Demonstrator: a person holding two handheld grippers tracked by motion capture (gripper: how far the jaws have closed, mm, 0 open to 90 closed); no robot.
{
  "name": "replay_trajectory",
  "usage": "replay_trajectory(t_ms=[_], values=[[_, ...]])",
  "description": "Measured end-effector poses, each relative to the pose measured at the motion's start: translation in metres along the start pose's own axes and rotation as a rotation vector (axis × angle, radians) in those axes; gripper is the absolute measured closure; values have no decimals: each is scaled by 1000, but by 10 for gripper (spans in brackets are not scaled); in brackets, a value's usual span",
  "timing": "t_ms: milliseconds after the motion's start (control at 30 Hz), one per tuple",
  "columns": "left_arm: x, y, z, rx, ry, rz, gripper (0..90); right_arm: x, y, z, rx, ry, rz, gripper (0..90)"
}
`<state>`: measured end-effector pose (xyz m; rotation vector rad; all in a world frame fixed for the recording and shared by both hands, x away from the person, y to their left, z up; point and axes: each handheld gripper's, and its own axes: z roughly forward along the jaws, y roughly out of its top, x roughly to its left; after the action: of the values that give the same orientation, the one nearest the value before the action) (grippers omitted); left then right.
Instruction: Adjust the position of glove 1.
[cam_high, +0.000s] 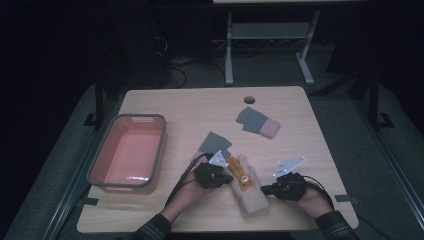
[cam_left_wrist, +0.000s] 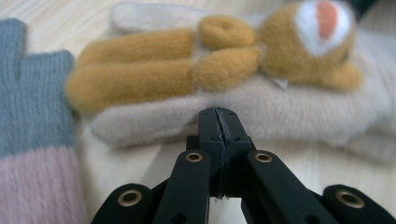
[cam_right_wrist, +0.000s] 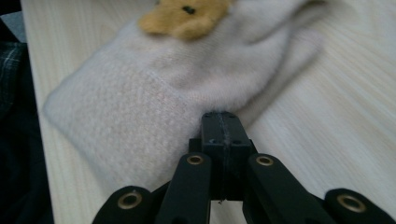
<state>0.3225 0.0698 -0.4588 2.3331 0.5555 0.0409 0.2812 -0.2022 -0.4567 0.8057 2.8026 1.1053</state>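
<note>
Reaching in from the near edge, forearms angling toward each other. Left gripper (cam_high: 214, 175) lying low with jaws pressed together, right gripper (cam_high: 284, 188) likewise closed, tips pointing inward.

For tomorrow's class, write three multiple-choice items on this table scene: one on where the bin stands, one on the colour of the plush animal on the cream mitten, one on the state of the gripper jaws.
1. Where does the pink bin stand?
A. left part of the table
B. right edge
C. on the floor

2. What colour is the plush animal on the cream mitten?
A. blue
B. golden brown
C. black

3. How do the jaws of the left gripper and right gripper stand?
A. both wide open
B. one open
C. both pressed together

Answers: A, the high view shows it left of both hands; B, its fur is golden; C, each gripper view shows no gap.
</note>
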Motion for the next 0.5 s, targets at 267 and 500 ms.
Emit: replay_trajectory(t_ms=[267,500], values=[[12,13,8,-27,-6,-26,861,9,4,7,5,39,-20,900],[18,20,15,-22,-13,-19,892,16,12,17,1,71,-40,900]])
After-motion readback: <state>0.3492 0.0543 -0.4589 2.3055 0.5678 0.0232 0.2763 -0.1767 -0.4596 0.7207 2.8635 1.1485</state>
